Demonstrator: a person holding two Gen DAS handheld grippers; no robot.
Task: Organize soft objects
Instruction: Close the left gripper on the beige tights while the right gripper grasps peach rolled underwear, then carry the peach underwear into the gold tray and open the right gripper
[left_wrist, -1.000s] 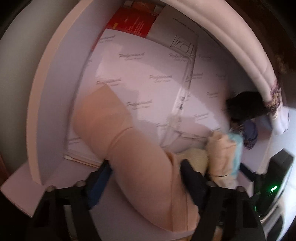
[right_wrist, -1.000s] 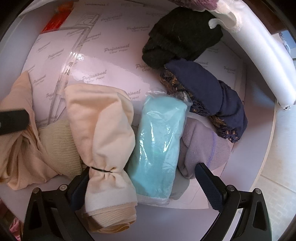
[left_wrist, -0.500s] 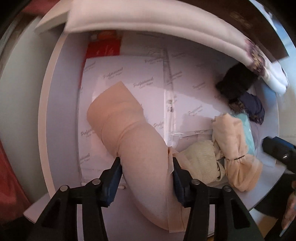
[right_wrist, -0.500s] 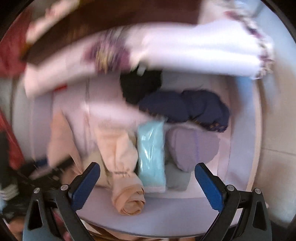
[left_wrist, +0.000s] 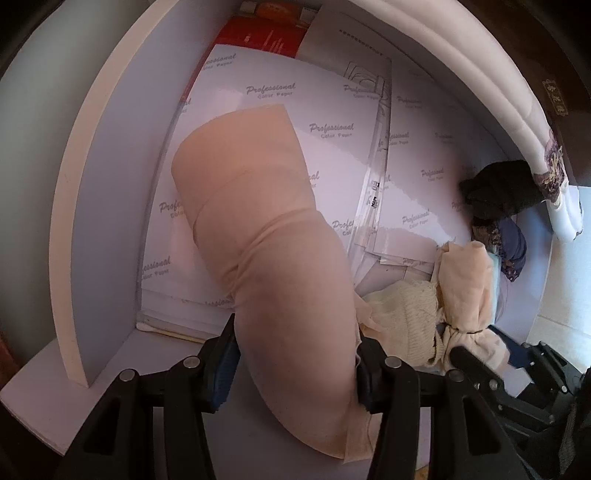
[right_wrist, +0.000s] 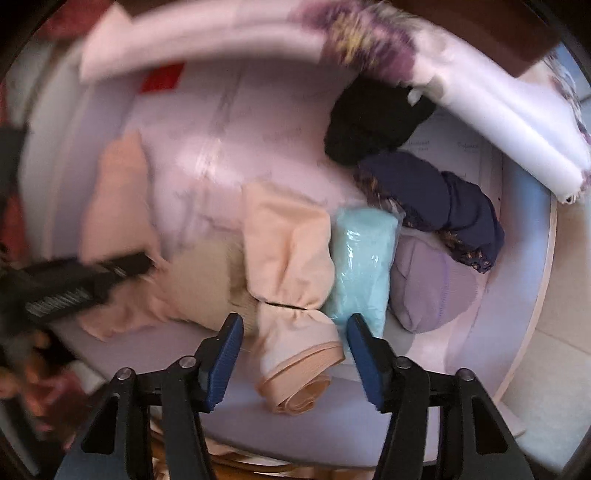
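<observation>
i had l gripper (left_wrist: 295, 363) clenched on beige stocking (left_wrist: 266, 236); r gripper (right_wrist: 295, 354) closing, empty, above tied roll (right_wrist: 291, 280); rolls at 3 o'clock placed, more left.

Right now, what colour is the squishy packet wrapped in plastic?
Light turquoise blue. The plastic-wrapped packet shows best in the right wrist view, between a peach roll and a lilac bundle.

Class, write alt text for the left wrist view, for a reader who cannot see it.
The left gripper clamps a beige stocking roll over white sheets of paper in a white drawer. To the right lie a cream sock and dark socks.
</observation>
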